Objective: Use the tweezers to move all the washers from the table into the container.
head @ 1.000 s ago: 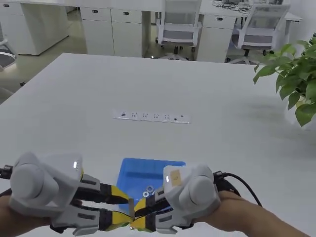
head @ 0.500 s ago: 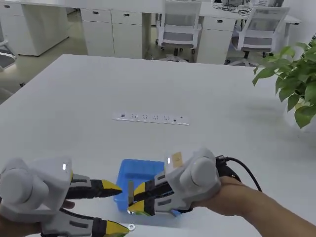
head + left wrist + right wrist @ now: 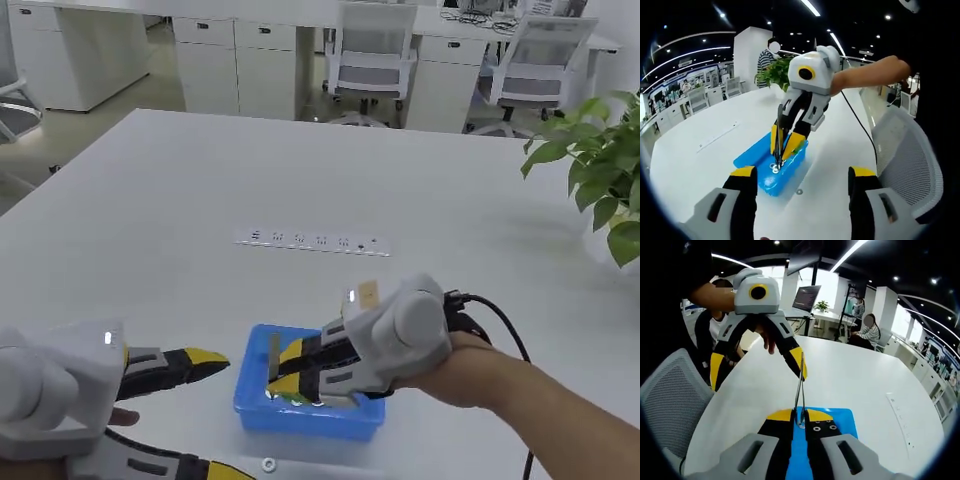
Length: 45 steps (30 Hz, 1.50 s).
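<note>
The right claw [image 3: 285,378] is clamped on upright tweezers [image 3: 273,358] over the container [image 3: 300,420]. One washer [image 3: 268,464] lies on the tabletop at its 6 o'clock, nearer the left claw [image 3: 803,171], whose jaws are apart.

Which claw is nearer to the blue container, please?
Right. The right claw is over the container, its tweezers pointing down into it; the left claw sits open to the container's left, apart from it.
</note>
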{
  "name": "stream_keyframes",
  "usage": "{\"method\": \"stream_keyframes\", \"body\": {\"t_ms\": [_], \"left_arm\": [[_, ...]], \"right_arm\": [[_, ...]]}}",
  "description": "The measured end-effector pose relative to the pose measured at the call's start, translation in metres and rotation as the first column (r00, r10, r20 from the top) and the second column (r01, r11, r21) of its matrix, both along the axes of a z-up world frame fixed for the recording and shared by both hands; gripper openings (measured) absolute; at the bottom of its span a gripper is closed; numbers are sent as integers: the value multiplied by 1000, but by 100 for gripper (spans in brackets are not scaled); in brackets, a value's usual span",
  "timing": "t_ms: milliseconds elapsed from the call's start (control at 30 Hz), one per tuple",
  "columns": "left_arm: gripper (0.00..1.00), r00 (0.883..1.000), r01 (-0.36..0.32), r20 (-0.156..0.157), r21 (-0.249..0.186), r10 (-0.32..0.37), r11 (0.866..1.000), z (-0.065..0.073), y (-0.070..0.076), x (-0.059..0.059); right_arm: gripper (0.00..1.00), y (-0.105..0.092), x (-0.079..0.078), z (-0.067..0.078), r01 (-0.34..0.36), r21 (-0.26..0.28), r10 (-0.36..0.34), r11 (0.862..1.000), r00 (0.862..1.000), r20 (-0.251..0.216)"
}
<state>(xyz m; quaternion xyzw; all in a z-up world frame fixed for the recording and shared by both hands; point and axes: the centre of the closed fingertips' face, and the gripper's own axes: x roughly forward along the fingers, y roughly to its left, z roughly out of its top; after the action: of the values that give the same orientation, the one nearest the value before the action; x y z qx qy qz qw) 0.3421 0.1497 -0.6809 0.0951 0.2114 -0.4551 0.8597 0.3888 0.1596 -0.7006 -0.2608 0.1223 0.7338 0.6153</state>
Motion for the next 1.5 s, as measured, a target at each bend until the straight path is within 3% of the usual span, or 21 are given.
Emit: {"method": "stream_keyframes", "body": {"t_ms": [533, 800, 867, 1167, 1500], "left_arm": [[99, 1000, -29, 7, -50, 30, 998, 6, -2, 6], [99, 1000, -24, 10, -37, 24, 999, 3, -1, 14], [98, 999, -15, 28, -33, 16, 999, 4, -1, 17], [94, 1000, 1, 18, -14, -1, 1000, 1, 0, 29], [84, 1000, 24, 18, 16, -25, 1000, -3, -2, 44]], "right_arm": [[10, 2, 23, -26, 7, -28, -7, 1000, 1000, 0], [10, 4, 31, -36, 3, -37, -3, 999, 1000, -4], [10, 4, 31, -38, 0, -41, 0, 999, 1000, -6], [10, 2, 33, -54, -20, -74, 20, 997, 1000, -5], [10, 2, 36, -61, -17, -81, 15, 997, 1000, -22]]}}
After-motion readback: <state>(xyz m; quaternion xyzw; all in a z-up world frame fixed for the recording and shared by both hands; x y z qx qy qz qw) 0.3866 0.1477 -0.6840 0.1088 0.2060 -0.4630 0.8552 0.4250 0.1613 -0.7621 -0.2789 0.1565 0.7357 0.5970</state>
